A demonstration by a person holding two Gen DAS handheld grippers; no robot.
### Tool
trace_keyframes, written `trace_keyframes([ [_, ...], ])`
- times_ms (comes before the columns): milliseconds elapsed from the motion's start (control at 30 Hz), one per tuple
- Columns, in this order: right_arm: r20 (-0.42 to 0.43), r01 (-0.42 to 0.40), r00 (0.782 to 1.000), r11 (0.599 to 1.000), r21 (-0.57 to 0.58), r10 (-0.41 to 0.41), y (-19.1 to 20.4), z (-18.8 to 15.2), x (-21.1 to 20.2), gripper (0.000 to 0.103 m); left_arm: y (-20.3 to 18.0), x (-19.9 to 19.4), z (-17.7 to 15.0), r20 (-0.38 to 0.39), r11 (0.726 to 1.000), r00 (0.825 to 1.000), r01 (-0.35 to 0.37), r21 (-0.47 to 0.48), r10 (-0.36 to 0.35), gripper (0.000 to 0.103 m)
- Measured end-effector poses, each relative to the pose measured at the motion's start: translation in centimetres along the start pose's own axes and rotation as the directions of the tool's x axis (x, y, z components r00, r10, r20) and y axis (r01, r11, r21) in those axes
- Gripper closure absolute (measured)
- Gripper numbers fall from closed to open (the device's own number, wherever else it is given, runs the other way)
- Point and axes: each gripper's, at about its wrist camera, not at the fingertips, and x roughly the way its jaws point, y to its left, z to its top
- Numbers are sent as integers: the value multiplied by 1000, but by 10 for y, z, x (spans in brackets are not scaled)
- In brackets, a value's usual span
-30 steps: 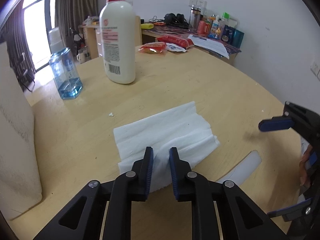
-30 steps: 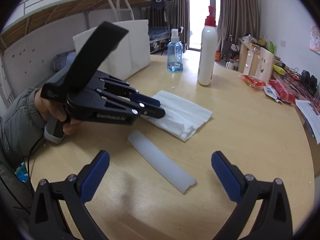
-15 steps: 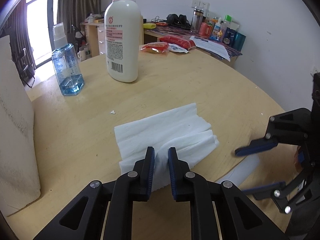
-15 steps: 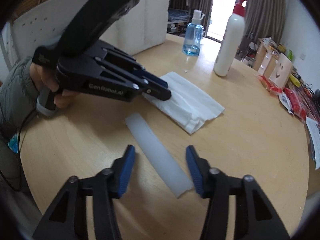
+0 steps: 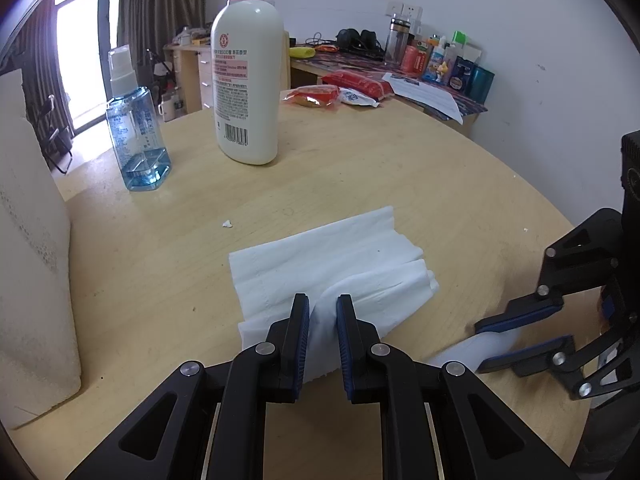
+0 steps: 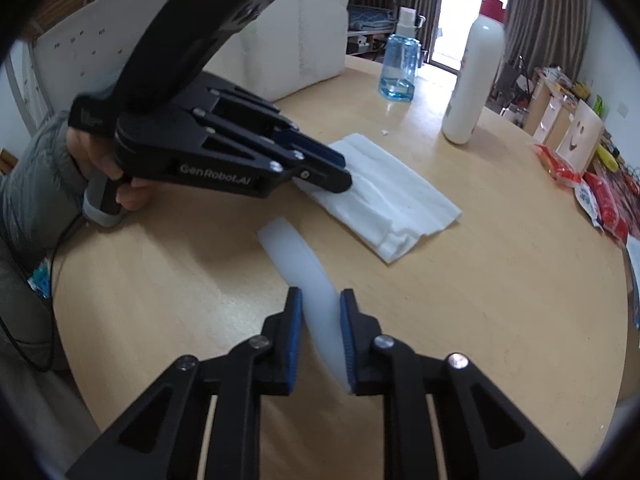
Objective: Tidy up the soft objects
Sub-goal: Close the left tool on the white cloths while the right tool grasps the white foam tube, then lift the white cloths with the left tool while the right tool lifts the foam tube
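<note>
The left gripper [image 5: 322, 312] has its fingers [image 5: 301, 332] drawn narrow on the near edge of a white folded tissue [image 5: 332, 256], pinching a ridge of the soft paper up between the blue pads. The tissue lies flat otherwise on the round wooden counter [image 5: 360, 168], roughly at its middle, with its layered folds fanned toward the right side in the left wrist view. From the right wrist camera the same gripper [image 6: 340, 178] reaches in from the left, held by a hand [image 6: 104, 168] in a grey sleeve [image 6: 32, 192].

The right gripper [image 6: 320, 312] has just been closing its fingers, and they now clamp a translucent white strip [image 6: 296, 256] (a flexible-looking flat band) between the pads. The held end is bent and lifted while the far end lies on the counter just beside the tissue, apart from it.

Farther back on the counter stand a white lotion bottle [image 5: 246, 80] with a red pump and a blue spray bottle [image 5: 136, 136], well apart from the tissue. A small white scrap [image 5: 227, 223] lies between them and the tissue. A white foam block [image 5: 28, 264] sits at the left edge, and red snack packets [image 5: 312, 94] lie at the far rim.
</note>
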Motion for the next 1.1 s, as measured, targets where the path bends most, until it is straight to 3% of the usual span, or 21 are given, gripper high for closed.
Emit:
trace_keyframes([
  [267,84,-19,996,998,65,14,3,-5,-26,83,-2,0,2,5,1000,1000,20,-7,-20,93],
  [633,185,-41,983,963,265,-9,-19,-27,-41,83,-16,-18,2,56,998,998,16,62,-19,100],
  [867,227,-48,974,955,293,-21,-27,-31,-56,83,-34,-37,-2,64,980,991,110,166,-122,100],
  [933,233,-47,972,954,298,-25,-27,-34,-59,83,-39,-37,-3,71,977,992,92,192,-107,96],
  [1000,236,-48,971,952,304,-26,-29,-37,-60,83,-39,-30,-2,70,980,996,34,195,-48,89],
  [1067,240,-52,971,950,308,-24,-28,-38,-60,83,-33,-23,-3,54,984,998,11,177,-21,71],
  [1100,242,-54,970,949,309,-23,-28,-39,-60,83,-30,-19,-2,43,986,999,-1,168,-6,56],
])
